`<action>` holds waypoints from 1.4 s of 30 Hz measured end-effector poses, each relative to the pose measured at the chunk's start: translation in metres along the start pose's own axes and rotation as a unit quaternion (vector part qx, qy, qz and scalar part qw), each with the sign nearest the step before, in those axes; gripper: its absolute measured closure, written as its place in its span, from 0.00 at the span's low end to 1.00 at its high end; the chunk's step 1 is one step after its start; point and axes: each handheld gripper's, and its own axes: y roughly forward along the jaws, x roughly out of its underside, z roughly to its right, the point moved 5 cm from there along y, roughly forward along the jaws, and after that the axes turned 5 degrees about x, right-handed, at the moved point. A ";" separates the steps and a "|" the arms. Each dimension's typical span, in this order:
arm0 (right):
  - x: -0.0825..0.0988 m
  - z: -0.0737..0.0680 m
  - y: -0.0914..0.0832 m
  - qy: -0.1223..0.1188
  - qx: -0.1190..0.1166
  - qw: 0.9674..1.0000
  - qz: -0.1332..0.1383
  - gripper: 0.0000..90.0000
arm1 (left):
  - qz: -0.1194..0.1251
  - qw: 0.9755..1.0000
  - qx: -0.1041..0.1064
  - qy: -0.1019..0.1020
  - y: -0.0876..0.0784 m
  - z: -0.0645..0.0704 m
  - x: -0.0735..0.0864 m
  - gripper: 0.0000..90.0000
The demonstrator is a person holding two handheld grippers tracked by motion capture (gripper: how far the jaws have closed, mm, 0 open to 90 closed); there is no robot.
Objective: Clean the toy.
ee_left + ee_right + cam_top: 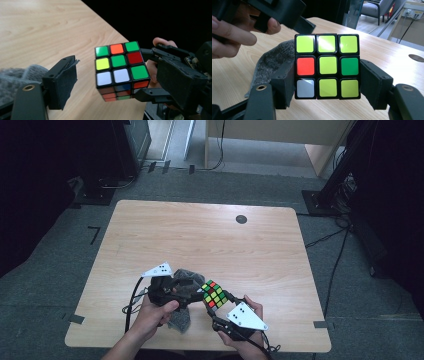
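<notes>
While the puzzle cube (327,66) is clamped on two opposite sides between the pads of the right gripper (218,306), it is held above the near edge of the wooden table (200,235), between the two hands. Its mostly yellow face is seen in the right gripper view; a face of green, white, red, orange and yellow squares is seen in the left gripper view (121,65). The left gripper (192,292) is kept just beside the cube with its jaws apart and nothing gripped between them; one dark pad (62,86) is seen clear of the cube. A grey cloth (182,320) is lying on the table under the left gripper.
</notes>
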 end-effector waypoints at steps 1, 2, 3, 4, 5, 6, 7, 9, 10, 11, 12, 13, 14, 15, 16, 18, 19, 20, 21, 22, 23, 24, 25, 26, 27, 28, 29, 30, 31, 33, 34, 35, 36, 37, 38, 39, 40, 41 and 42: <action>0.000 -0.001 0.000 -0.002 0.000 1.000 0.000 0.39 | -0.005 1.000 0.000 -0.007 0.002 0.000 0.001 0.17; 0.000 -0.002 0.000 -0.005 0.001 1.000 0.001 0.39 | -0.011 1.000 -0.003 -0.013 0.005 0.000 0.002 0.17; 0.000 -0.003 0.000 -0.008 0.001 1.000 0.001 0.39 | -0.017 1.000 -0.003 -0.014 0.007 0.000 0.003 0.16; 0.000 -0.005 0.001 -0.010 0.000 1.000 0.002 0.39 | -0.023 1.000 -0.004 -0.015 0.009 0.001 0.004 0.16; 0.000 -0.006 0.001 -0.011 0.001 1.000 0.002 0.39 | -0.029 0.999 -0.006 -0.016 0.011 0.001 0.005 0.16; 0.000 -0.007 0.001 -0.016 0.002 1.000 0.002 0.39 | -0.031 0.999 -0.005 -0.017 0.013 0.002 0.006 0.16; 0.000 -0.009 0.001 -0.021 0.002 1.000 0.003 0.39 | -0.036 0.999 -0.006 -0.019 0.014 0.002 0.006 0.16; 0.000 -0.012 0.001 -0.029 0.001 1.000 0.004 0.39 | -0.044 0.999 -0.008 -0.025 0.016 0.002 0.007 0.16; 0.000 -0.013 0.001 -0.035 0.002 0.999 0.006 0.39 | -0.048 0.998 -0.008 -0.028 0.017 0.001 0.008 0.17; 0.000 -0.015 0.001 -0.042 0.002 0.999 0.008 0.39 | -0.050 0.998 -0.006 -0.029 0.017 0.001 0.008 0.20; 0.000 -0.016 0.001 -0.048 0.004 0.999 0.010 0.39 | -0.050 0.998 -0.004 -0.033 0.018 0.001 0.009 0.29; 0.000 -0.018 0.001 -0.059 0.007 0.998 0.011 0.39 | -0.051 0.998 0.000 -0.036 0.017 0.001 0.009 0.32; 0.000 -0.020 0.002 -0.067 0.010 0.998 0.010 0.39 | -0.053 0.998 0.001 -0.037 0.017 0.001 0.009 0.34; 0.000 -0.021 0.002 -0.073 0.012 0.997 0.009 0.39 | -0.055 0.998 0.002 -0.039 0.017 0.001 0.009 0.35; 0.000 -0.022 0.002 -0.080 0.015 0.997 0.009 0.39 | -0.057 0.998 0.003 -0.041 0.017 0.000 0.009 0.35; 0.001 -0.024 0.002 -0.085 0.017 0.996 0.010 0.39 | -0.061 0.997 0.005 -0.042 0.016 0.000 0.010 0.36; 0.001 -0.025 0.002 -0.088 0.017 0.996 0.011 0.39 | -0.060 0.997 0.005 -0.041 0.015 0.000 0.010 0.36; 0.001 -0.025 0.002 -0.090 0.018 0.996 0.011 0.39 | -0.059 0.998 0.004 -0.035 0.014 0.000 0.010 0.37; 0.001 -0.025 0.003 -0.093 0.019 0.995 0.011 0.39 | -0.055 0.998 0.004 -0.030 0.013 0.001 0.010 0.38; 0.001 -0.025 0.003 -0.095 0.019 0.995 0.013 0.39 | -0.054 0.998 0.004 -0.029 0.012 0.001 0.009 0.38; 0.001 -0.025 0.003 -0.094 0.018 0.995 0.014 0.39 | -0.052 0.998 0.005 -0.026 0.011 0.001 0.009 0.38; 0.001 -0.025 0.003 -0.094 0.017 0.995 0.016 0.39 | -0.050 0.998 0.005 -0.025 0.010 0.001 0.009 0.39; 0.001 -0.025 0.003 -0.096 0.016 0.995 0.019 0.39 | -0.047 0.999 0.005 -0.023 0.010 0.001 0.008 0.39; 0.001 -0.025 0.003 -0.097 0.017 0.995 0.021 0.38 | -0.047 0.999 0.004 -0.020 0.009 0.001 0.008 0.39; 0.000 -0.025 0.003 -0.097 0.017 0.995 0.022 0.38 | -0.045 0.999 0.003 -0.020 0.008 0.001 0.008 0.39; 0.000 -0.025 0.004 -0.098 0.016 0.995 0.023 0.38 | -0.042 0.999 0.003 -0.019 0.008 0.001 0.007 0.39; 0.001 -0.024 0.003 -0.099 0.016 0.995 0.024 0.38 | -0.039 0.999 0.002 -0.020 0.006 0.001 0.006 0.39; 0.001 -0.024 0.004 -0.102 0.018 0.994 0.024 0.37 | -0.034 0.999 0.000 -0.021 0.004 0.000 0.005 0.39; 0.002 -0.023 0.004 -0.103 0.021 0.994 0.021 0.37 | -0.029 0.999 0.000 -0.021 0.002 -0.001 0.004 0.39; 0.003 -0.022 0.005 -0.104 0.022 0.994 0.018 0.36 | -0.022 1.000 0.005 -0.022 -0.002 -0.001 0.002 0.39; 0.004 -0.022 0.005 -0.104 0.021 0.994 0.018 0.36 | -0.023 0.999 0.009 -0.021 -0.003 -0.001 0.001 0.39; 0.004 -0.022 0.005 -0.105 0.019 0.994 0.018 0.37 | -0.024 1.000 0.010 -0.018 -0.003 -0.001 0.001 0.39; 0.004 -0.023 0.005 -0.105 0.018 0.994 0.018 0.37 | -0.024 1.000 0.013 -0.014 -0.003 0.000 0.001 0.39; 0.004 -0.023 0.005 -0.107 0.018 0.994 0.017 0.37 | -0.025 0.999 0.015 -0.012 -0.003 0.001 0.002 0.39; 0.004 -0.024 0.005 -0.110 0.019 0.994 0.016 0.37 | -0.026 1.000 0.014 -0.009 -0.003 0.001 0.002 0.39; 0.004 -0.024 0.006 -0.113 0.020 0.993 0.014 0.38 | -0.026 1.000 0.013 -0.008 -0.003 0.001 0.002 0.39; 0.004 -0.025 0.006 -0.117 0.020 0.993 0.014 0.38 | -0.027 0.999 0.016 -0.010 -0.003 0.001 0.002 0.39; 0.004 -0.025 0.005 -0.121 0.024 0.992 0.015 0.38 | -0.028 0.999 0.019 -0.011 -0.003 0.001 0.002 0.39; 0.004 -0.026 0.004 -0.125 0.024 0.992 0.017 0.39 | -0.027 0.999 0.023 -0.011 -0.004 0.001 0.002 0.39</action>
